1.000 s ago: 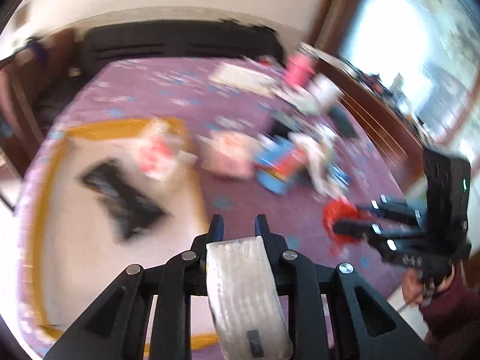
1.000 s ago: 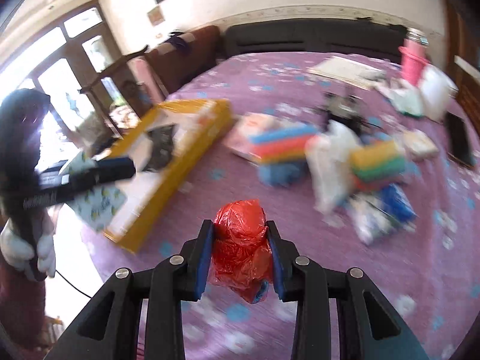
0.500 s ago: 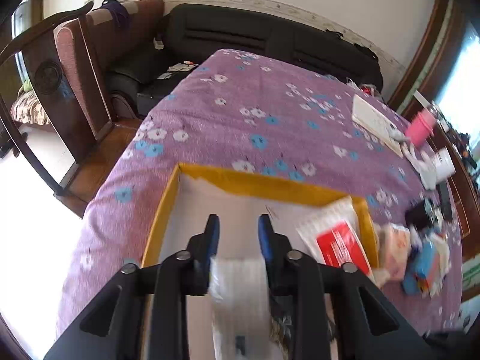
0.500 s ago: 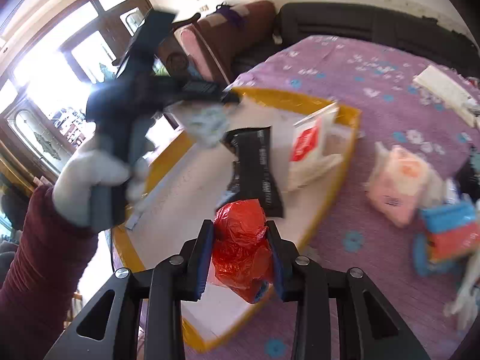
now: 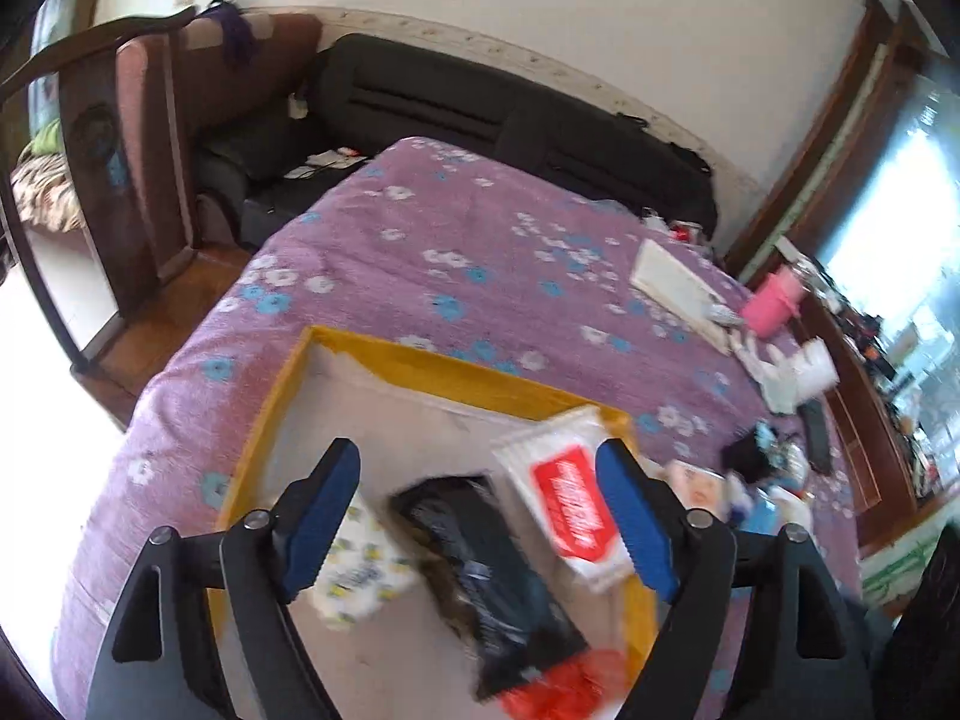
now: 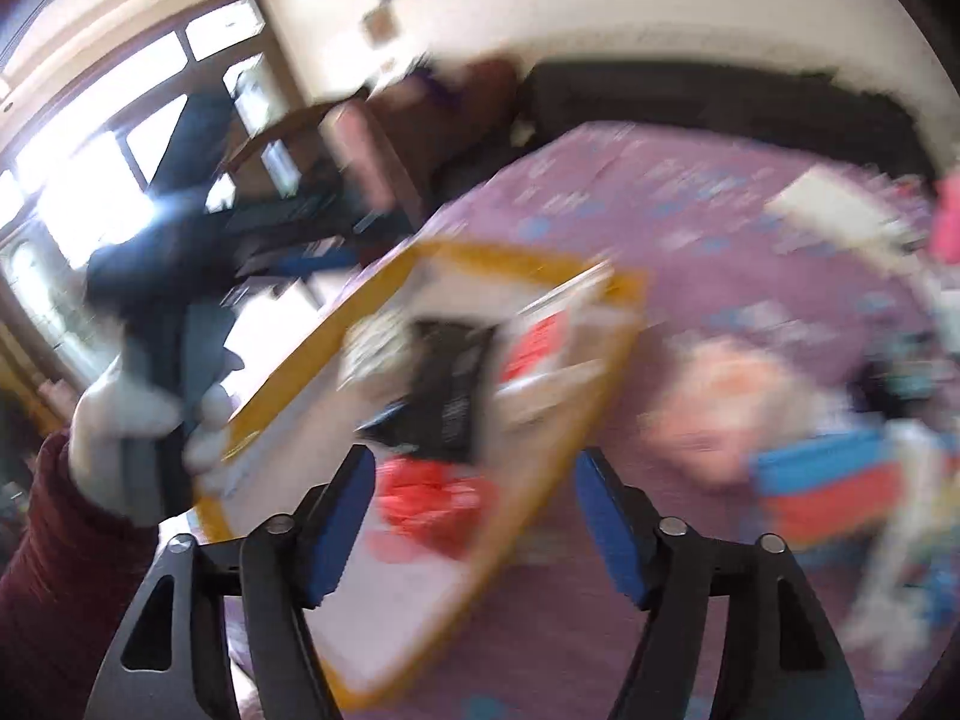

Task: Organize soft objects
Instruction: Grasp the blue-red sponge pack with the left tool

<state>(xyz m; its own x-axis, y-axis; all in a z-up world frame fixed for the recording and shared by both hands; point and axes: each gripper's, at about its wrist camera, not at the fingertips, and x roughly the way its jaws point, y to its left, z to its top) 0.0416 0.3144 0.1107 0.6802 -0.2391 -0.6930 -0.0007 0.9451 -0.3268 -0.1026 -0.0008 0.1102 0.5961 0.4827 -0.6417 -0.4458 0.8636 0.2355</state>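
With both claws spread wide and gripping nothing, their jaws having just opened, the left claw (image 5: pixel 480 516) and right claw (image 6: pixel 474 522) hang over the yellow-rimmed tray (image 5: pixel 420 360) on the purple bedspread (image 5: pixel 420 240). Four soft items lie inside: a patterned tissue pack (image 5: pixel 360 570), a black pouch (image 5: pixel 480 552), a red-and-white pack (image 5: pixel 564 504) and a red bag (image 6: pixel 432 504) (blurred in both views). I judge the sorting partly done; a pink pack (image 6: pixel 720 414) and other clutter lie outside.
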